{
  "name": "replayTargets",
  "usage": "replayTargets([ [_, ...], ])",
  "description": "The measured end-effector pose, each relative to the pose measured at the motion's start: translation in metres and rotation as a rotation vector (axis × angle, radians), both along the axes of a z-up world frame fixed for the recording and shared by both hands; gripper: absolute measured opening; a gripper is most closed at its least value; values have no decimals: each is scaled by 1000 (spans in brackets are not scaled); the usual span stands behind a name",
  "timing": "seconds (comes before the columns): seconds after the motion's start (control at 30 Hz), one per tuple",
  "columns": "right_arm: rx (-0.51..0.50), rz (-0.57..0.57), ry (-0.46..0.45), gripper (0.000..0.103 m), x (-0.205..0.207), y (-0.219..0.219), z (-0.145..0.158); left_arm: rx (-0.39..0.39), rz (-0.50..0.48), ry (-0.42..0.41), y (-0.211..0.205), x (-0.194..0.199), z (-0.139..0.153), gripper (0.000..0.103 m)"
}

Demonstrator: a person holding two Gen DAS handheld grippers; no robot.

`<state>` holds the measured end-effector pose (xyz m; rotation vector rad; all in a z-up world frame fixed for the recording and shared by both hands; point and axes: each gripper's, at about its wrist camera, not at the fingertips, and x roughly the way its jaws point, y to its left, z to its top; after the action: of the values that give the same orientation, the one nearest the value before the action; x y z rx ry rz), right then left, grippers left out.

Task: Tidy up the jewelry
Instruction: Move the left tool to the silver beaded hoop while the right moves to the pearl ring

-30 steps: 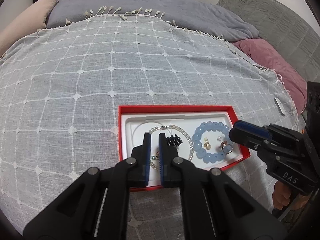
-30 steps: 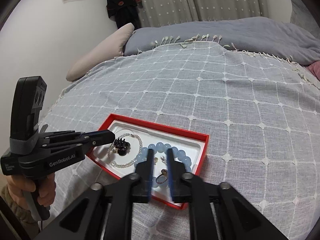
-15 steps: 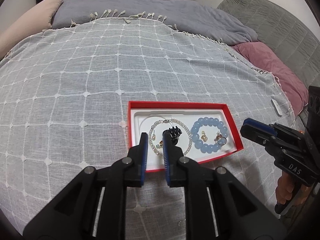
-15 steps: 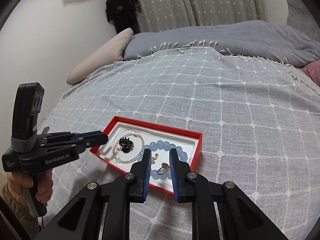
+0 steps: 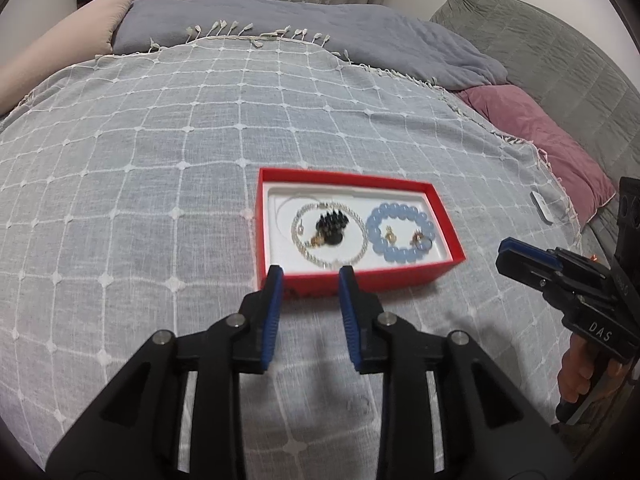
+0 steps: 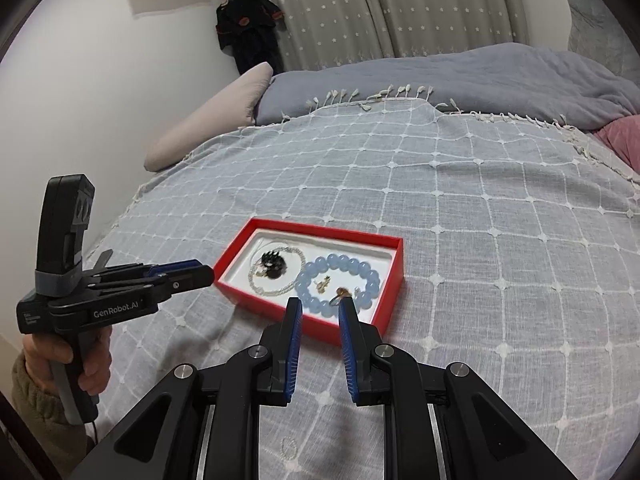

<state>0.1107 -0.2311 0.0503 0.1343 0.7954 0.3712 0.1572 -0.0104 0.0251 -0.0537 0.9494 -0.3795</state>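
Note:
A red box (image 5: 360, 278) (image 6: 394, 276) with a white liner lies on the bed. Inside are a pearl strand (image 5: 362, 246) (image 6: 280, 290), a black hair claw (image 5: 330, 226) (image 6: 274, 265), a blue bead bracelet (image 5: 400, 255) (image 6: 374, 280), gold earrings (image 5: 390, 236) (image 6: 323, 283) and a ring (image 5: 422, 243) (image 6: 340, 296). My left gripper (image 5: 310, 276) is open and empty just before the box's near wall. It also shows in the right wrist view (image 6: 200, 274). My right gripper (image 6: 320, 306) is open and empty over the box's near edge. It also shows in the left wrist view (image 5: 508, 254).
The box rests on a grey checked throw (image 5: 160, 160) over the bed. A beige pillow (image 6: 216, 120), a grey duvet (image 5: 320, 32) and a pink pillow (image 5: 552, 140) lie at the back. A small white object (image 5: 542, 206) lies near the bed's right edge.
Both grippers have drawn back from inside the box and their jaws have opened wider. The hair claw now lies loose in the box.

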Motion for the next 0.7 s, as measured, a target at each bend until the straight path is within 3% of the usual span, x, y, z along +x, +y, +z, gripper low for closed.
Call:
replayTargets([
  [0.3,-84,67,-22,19,-53,13,-7,58,-60,48,-5,-53,-23,35],
  [0.47,-137,112,-34,19,-74,20,-15,68,-98,81,-10,-64,-35,35],
  [0.7,-225,171,56,22,-68,31,-46,66,-116,128,-14,-63,-49,35],
])
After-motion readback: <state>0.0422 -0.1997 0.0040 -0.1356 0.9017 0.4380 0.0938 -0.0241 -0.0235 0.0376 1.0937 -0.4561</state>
